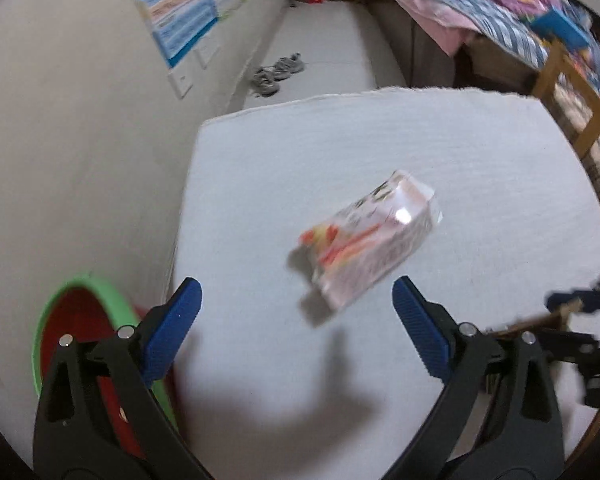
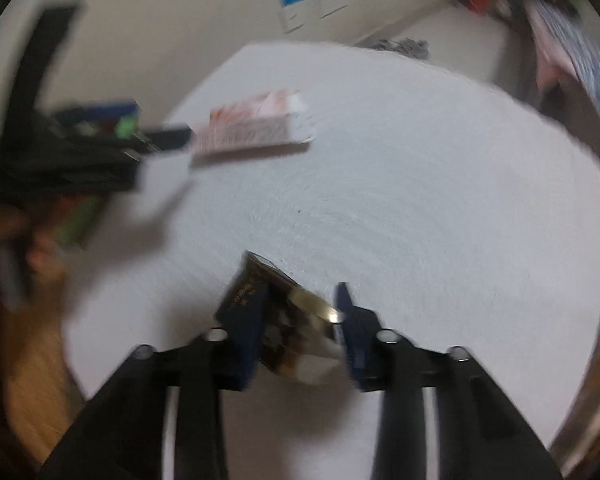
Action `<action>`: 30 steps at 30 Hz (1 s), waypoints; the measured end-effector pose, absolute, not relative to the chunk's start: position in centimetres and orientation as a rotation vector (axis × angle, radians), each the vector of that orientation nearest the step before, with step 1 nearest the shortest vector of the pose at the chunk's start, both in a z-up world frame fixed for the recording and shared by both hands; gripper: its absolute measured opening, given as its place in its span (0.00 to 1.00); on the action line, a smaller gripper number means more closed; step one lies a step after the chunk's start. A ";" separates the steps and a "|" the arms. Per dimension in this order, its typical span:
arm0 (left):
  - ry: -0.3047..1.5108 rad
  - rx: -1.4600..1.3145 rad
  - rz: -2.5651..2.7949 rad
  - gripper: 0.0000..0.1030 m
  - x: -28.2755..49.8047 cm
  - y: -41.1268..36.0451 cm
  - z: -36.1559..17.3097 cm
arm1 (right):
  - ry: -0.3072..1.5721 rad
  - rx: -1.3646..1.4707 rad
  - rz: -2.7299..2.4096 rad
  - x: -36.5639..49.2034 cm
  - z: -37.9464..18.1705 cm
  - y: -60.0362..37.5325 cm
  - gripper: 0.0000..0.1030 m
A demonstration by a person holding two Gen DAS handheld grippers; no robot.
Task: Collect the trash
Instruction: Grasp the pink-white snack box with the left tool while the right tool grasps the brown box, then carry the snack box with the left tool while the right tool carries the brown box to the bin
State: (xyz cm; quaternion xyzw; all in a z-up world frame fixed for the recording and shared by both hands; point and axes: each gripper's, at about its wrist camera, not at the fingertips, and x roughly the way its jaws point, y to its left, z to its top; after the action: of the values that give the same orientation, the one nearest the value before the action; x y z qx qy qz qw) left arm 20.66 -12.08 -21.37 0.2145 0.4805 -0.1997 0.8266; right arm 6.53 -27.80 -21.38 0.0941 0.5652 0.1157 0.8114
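Wrapper (image 1: pixel 366 240) lies on the tabletop (image 1: pixel 480 152), just ahead of the left hand-held gripper (image 1: pixel 296 300), jaws wide; long axis slants away rightward; right hand-held gripper (image 2: pixel 300 312) already holds a dark packet (image 2: pixel 295 332), farther off.

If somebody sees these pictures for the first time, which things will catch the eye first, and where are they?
First, the pink-and-white snack packet lying on the white table, just ahead of the open left gripper. Next, the dark shiny wrapper pinched in the right gripper. Then the green-rimmed red bin left of the table.
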 end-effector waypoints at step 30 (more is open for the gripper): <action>1.029 0.143 -0.282 0.25 12.2 -3.1 -15.6 | 1.234 -0.044 0.265 2.8 -22.1 -21.6 0.51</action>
State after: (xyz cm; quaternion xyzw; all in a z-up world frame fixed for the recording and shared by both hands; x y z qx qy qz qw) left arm 12.15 -3.14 -15.63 0.0680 0.4901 -0.1344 0.8586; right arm 2.79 -21.65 -22.14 -0.0207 0.5770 0.1239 0.8070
